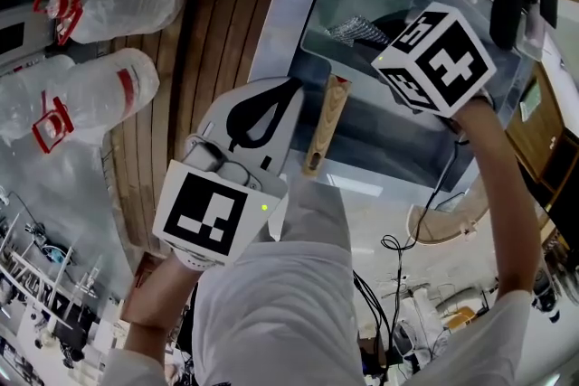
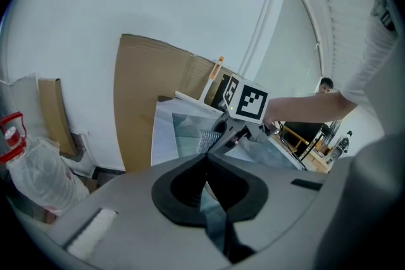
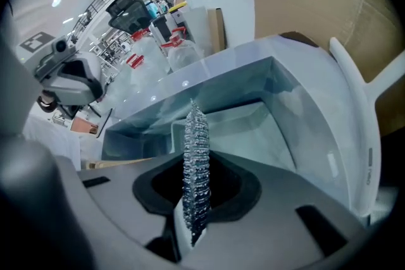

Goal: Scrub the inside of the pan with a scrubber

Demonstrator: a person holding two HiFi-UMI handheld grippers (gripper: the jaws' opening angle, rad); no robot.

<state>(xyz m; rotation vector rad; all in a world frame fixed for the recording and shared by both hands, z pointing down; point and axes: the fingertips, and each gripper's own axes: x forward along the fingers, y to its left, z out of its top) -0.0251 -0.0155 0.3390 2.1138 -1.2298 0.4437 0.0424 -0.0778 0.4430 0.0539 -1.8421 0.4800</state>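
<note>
Steel mesh, that's the scrubber [image 3: 196, 129], and it's squashed flat and upright in the right tongs [image 3: 195, 164], which are clamped hard on it, I'd guess so it won't slip once the rubbing starts. They hang over the sink [image 1: 389, 145] with the scrubber end pointing down into the basin. The left tongs [image 2: 205, 158] are closed too, tips touching, but with nothing in them as far as I can see. They sit just beside the wooden pan handle [image 1: 326, 127], not on it. My guess is that hand is there to steady the pan, so it'd have to open up and grab the handle first. The pan's bowl is mostly hidden behind the right tongs' marker cube [image 1: 434, 59], so I can't tell if the scrubber touches it. The handle pokes toward the sink's near rim, set in the pale tabletop [image 1: 276, 23], easy to reach.
</note>
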